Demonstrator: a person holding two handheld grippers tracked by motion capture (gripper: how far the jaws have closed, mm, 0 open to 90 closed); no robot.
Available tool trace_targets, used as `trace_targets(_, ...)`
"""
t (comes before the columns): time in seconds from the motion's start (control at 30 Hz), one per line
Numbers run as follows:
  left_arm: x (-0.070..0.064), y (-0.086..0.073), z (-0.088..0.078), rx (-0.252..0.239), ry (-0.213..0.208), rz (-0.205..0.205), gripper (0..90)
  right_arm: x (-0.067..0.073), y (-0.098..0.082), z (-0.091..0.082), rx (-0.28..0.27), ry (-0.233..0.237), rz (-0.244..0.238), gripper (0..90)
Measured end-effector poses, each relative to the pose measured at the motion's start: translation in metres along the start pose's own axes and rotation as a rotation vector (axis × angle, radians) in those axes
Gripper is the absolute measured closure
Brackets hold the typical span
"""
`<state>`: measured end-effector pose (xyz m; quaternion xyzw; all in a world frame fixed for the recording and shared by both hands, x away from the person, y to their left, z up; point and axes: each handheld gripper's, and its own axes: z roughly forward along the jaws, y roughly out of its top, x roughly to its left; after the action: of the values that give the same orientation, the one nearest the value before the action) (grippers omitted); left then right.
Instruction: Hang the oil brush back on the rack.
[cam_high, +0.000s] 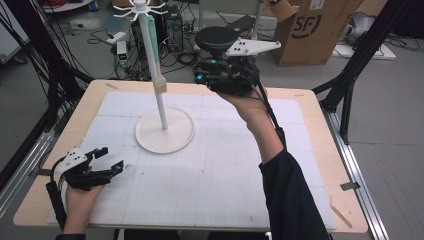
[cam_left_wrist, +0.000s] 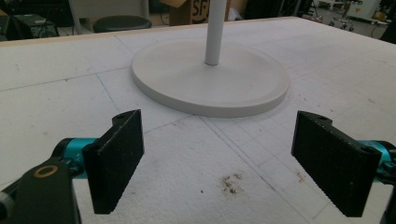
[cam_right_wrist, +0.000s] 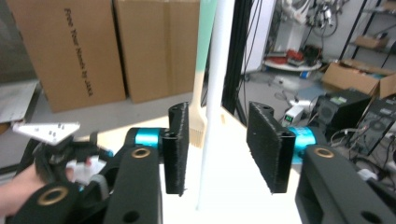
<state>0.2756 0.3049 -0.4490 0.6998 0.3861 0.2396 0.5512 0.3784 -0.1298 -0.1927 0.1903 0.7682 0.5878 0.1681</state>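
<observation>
2 handheld grippers at a white stand on a foam-covered table.
Left gripper (cam_high: 107, 159) rests low near the table's (cam_high: 310, 107) front-left corner, jaws wide, nothing held. Right gripper (cam_right_wrist: 218, 144) raised beside the stand's pole (cam_high: 161, 102), jaws apart, empty; a brush (cam_high: 157, 67) hangs on the stand, whose base (cam_left_wrist: 210, 84) sits mid-table.

I see my left gripper (cam_left_wrist: 217, 165) with its two black jaws wide apart and nothing between them. It sits low over the white table (cam_left_wrist: 56, 107). Just ahead is a round white base (cam_left_wrist: 210, 81) with a white pole (cam_left_wrist: 214, 32) standing up from it.
</observation>
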Motion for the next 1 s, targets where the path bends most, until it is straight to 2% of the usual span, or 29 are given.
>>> trace_targets(0.27, 0.000, 0.000, 0.000, -0.001, 0.004, -0.006, 17.6, -0.006, -0.044, -0.028, 0.036, 0.043, 0.025, 45.1)
trace_targets(0.5, 0.000, 0.000, 0.000, 0.001, 0.006, -0.004, 17.6, -0.009, -0.098, -0.059, 0.049, 0.053, 0.062, 37.6)
trace_targets(0.6, 0.000, 0.000, 0.000, 0.002, 0.006, -0.006, 17.6, -0.009, -0.124, -0.070, 0.064, 0.045, 0.083, 35.3)
trace_targets(0.73, 0.000, 0.000, 0.000, 0.002, 0.006, -0.003, 17.6, -0.009, -0.158, -0.086, 0.095, 0.004, 0.111, 32.6)
trace_targets(0.83, 0.000, 0.000, 0.000, 0.004, 0.006, 0.001, 17.6, -0.008, -0.183, -0.095, 0.099, -0.007, 0.139, 30.7)
trace_targets(1.0, 0.000, 0.000, 0.000, 0.002, 0.004, -0.008, 17.6, -0.001, -0.214, -0.111, 0.099, -0.034, 0.172, 25.2)
